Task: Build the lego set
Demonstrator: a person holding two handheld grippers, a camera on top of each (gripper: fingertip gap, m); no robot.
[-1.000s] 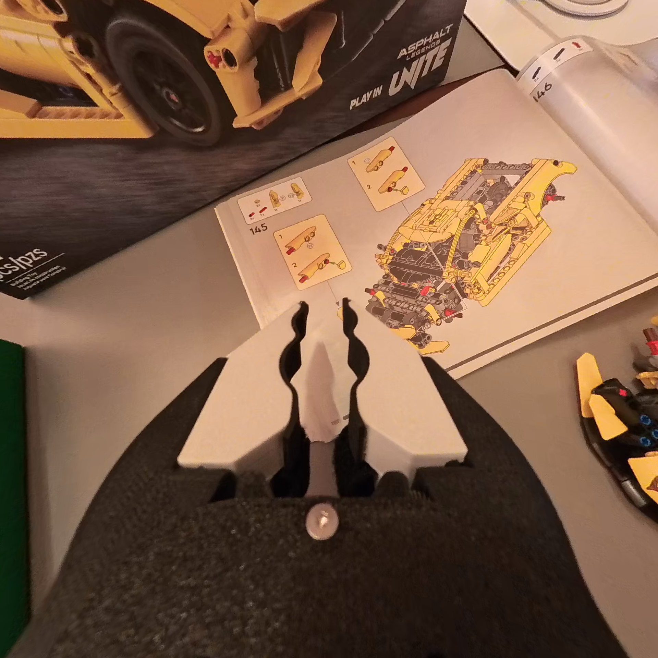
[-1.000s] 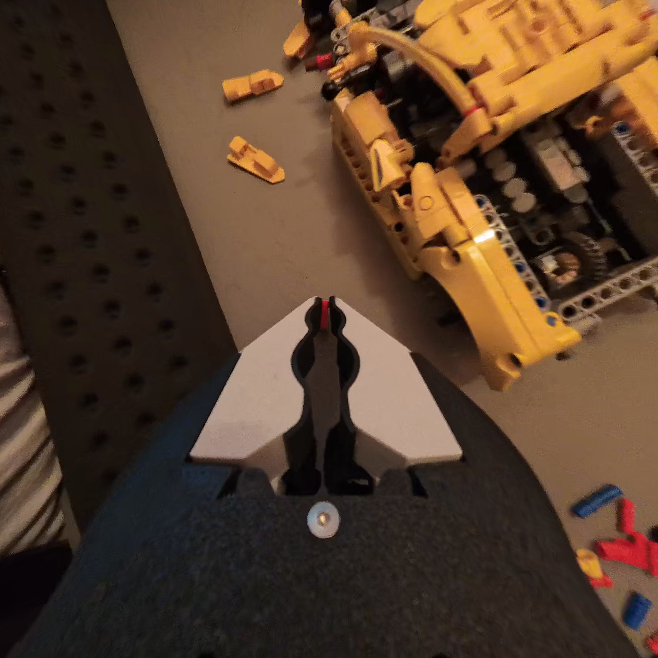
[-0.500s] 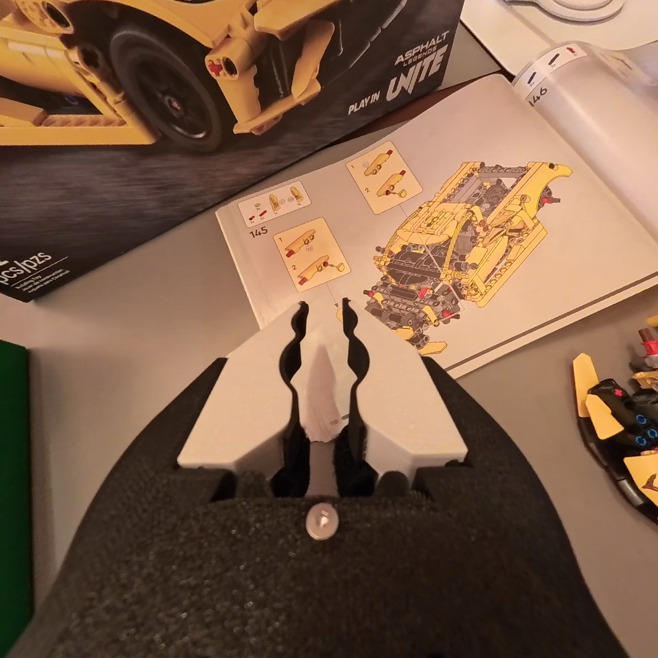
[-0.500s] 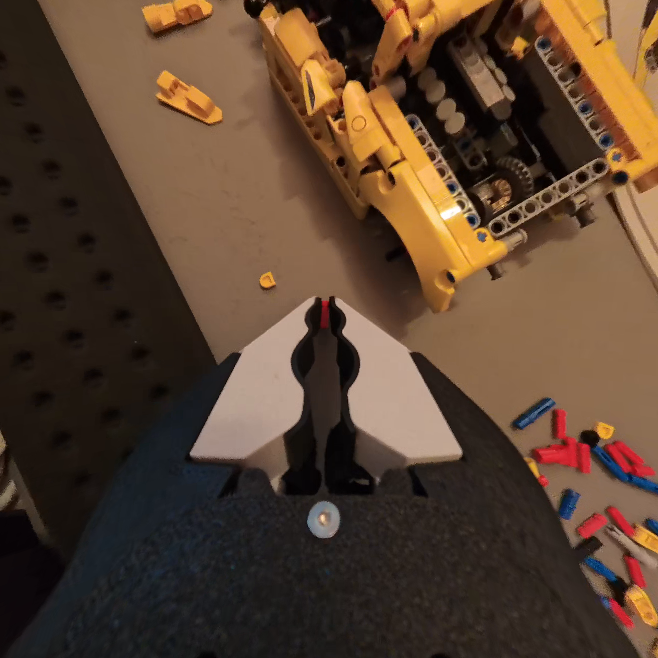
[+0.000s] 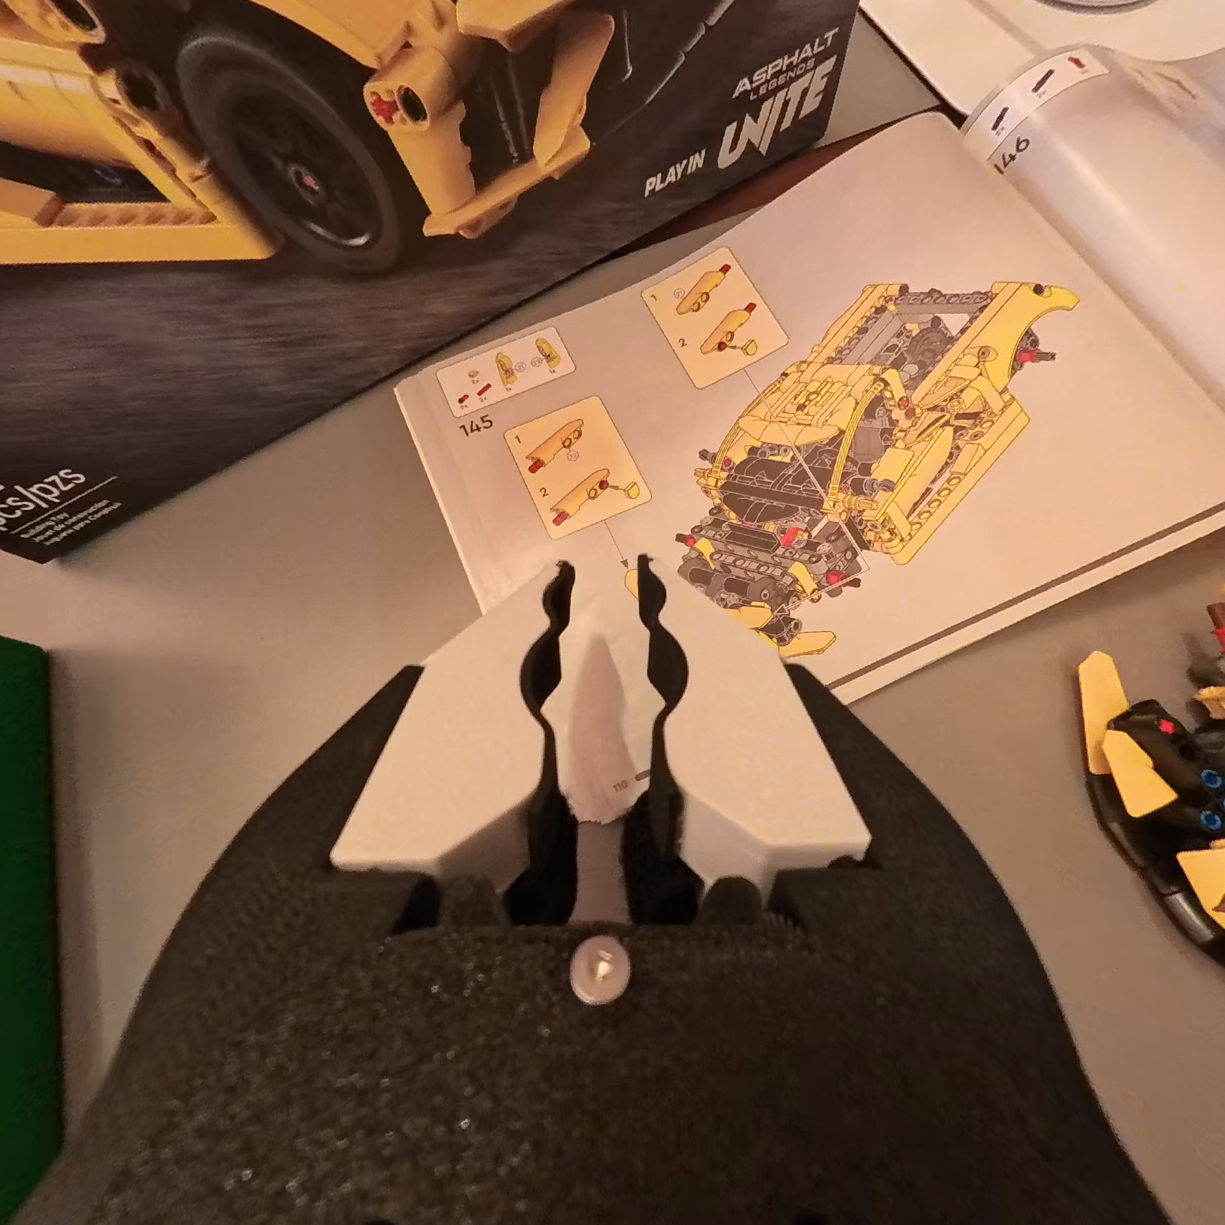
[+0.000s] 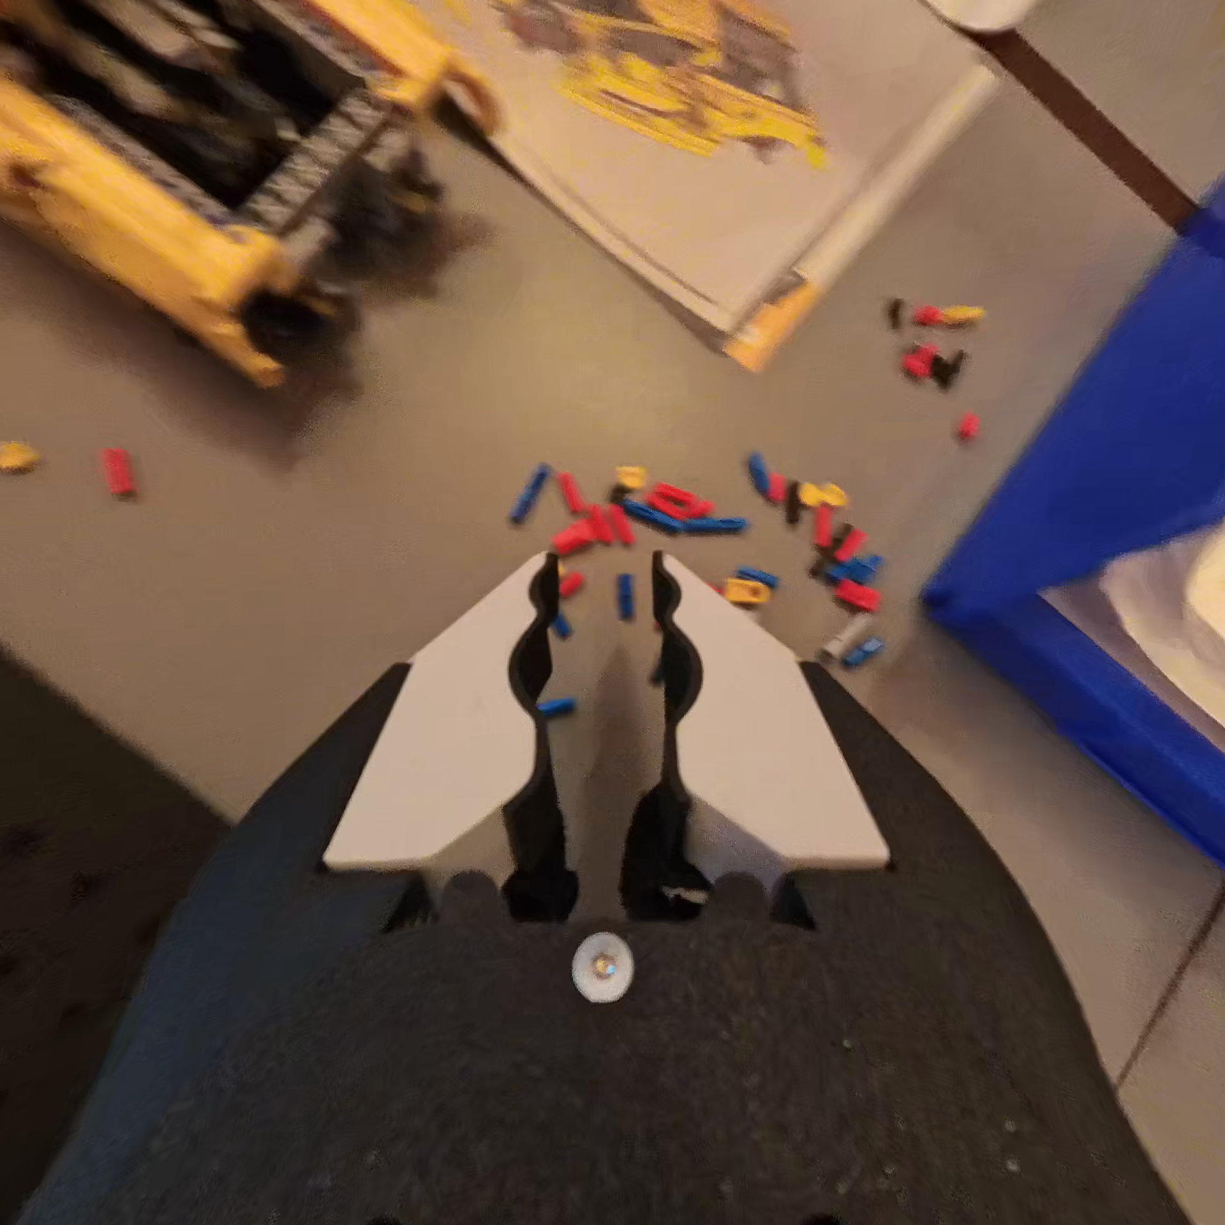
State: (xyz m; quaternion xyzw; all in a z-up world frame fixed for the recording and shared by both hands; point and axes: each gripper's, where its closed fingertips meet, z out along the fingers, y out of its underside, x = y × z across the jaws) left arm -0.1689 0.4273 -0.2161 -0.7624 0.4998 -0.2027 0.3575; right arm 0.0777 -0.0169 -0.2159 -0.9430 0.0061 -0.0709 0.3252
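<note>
Roughly, by item:
Left gripper point(image 5: 600, 563): jaws apart, nothing between them; hangs over the near corner of the instruction booklet point(image 5: 828, 411), tips just above the page edge.
Right gripper point(image 6: 602, 563): jaws apart, empty; poised over the scattered small pieces point(image 6: 669, 514), view smeared by motion blur.
Instruction booklet: lies open and flat on the grey table point(image 5: 265, 630), page with a yellow car drawing facing up; far page curls upward. Also seen in the right wrist view, top middle, one corner near the loose parts.
Lego box point(image 5: 331, 199): dark, with a yellow car picture, lying beyond the booklet and touching or overlapping its far-left edge; cannot tell which.
Lego car point(image 6: 166, 172): part-built yellow and black model on the table, upper left in the right wrist view, well apart from the right gripper; only a black-and-yellow end shows at the right edge of the left wrist view.
Small pieces: red, blue, yellow and black pins, spread loosely just ahead of and under the right fingers point(image 6: 464, 716); a smaller cluster lies farther right.
Blue bin point(image 6: 1094, 530): right of the pieces, something pale inside.
Green object point(image 5: 23, 862): flat, at the left edge, kind unclear.
</note>
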